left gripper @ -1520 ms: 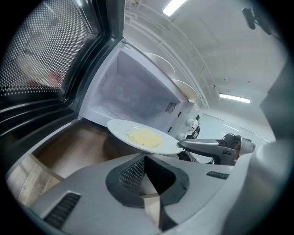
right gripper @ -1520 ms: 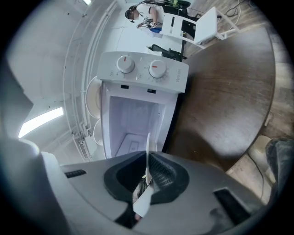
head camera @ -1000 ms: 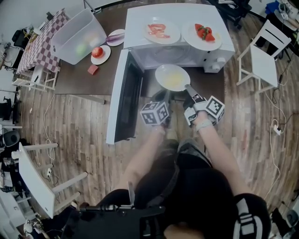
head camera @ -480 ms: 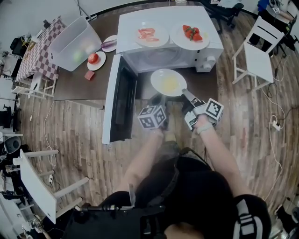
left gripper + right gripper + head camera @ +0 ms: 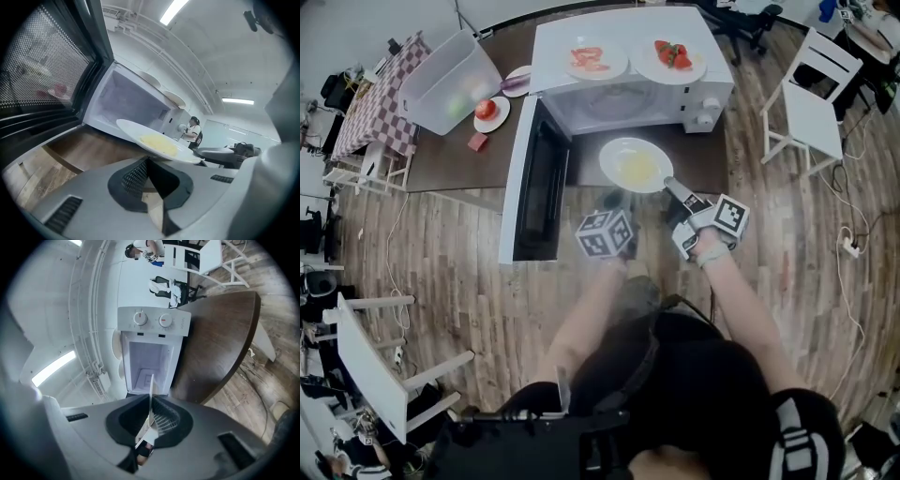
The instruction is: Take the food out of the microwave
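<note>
- The dark brown wooden bench (image 5: pixel 441 155) carries the white microwave oven (image 5: pixel 553 66); its black-windowed door (image 5: pixel 530 187) is swung wide so that the cavity can be reached;
- the white round plate (image 5: pixel 636 165) of pale yellow food (image 5: pixel 637 171) is held outside the cavity, above the bench; it is kept near level, presumably so that nothing slides off;
- the right tool (image 5: pixel 668 185) is pinched on the plate's near rim, so the plate is borne by its edge;
- the left tool (image 5: pixel 612 200) is pressed together on nothing, with its tips just beneath that rim, perhaps as a prop; contact cannot be told.
</note>
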The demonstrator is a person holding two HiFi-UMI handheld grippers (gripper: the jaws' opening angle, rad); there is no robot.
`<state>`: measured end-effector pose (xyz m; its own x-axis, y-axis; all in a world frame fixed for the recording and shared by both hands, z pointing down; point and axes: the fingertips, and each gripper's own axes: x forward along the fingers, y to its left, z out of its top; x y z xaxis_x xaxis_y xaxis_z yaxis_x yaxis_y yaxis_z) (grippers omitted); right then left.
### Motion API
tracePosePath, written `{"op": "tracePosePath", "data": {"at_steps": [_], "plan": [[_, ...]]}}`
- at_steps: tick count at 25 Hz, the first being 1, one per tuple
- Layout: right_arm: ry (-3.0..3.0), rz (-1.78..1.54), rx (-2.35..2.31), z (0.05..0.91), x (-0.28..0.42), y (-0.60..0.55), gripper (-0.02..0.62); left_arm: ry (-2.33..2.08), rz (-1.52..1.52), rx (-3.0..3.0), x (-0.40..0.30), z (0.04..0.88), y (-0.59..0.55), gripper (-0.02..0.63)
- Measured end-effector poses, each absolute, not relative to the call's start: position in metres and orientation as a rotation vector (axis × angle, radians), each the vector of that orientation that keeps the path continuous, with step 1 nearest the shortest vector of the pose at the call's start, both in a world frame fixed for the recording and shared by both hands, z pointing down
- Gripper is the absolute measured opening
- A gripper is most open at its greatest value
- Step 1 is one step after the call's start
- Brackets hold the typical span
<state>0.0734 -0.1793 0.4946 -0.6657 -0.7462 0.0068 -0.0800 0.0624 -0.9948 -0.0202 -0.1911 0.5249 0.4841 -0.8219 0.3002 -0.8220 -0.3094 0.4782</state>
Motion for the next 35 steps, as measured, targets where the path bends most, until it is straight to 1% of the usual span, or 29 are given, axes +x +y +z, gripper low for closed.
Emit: {"op": "tracePosePath", "data": {"at_steps": [35], "plan": [[1.866, -1.652, -0.754, 0.480, 0.085, -0.040, 0.018, -1.399, -0.039, 2.154, -0.009, 0.509, -0.048, 0.000]]}}
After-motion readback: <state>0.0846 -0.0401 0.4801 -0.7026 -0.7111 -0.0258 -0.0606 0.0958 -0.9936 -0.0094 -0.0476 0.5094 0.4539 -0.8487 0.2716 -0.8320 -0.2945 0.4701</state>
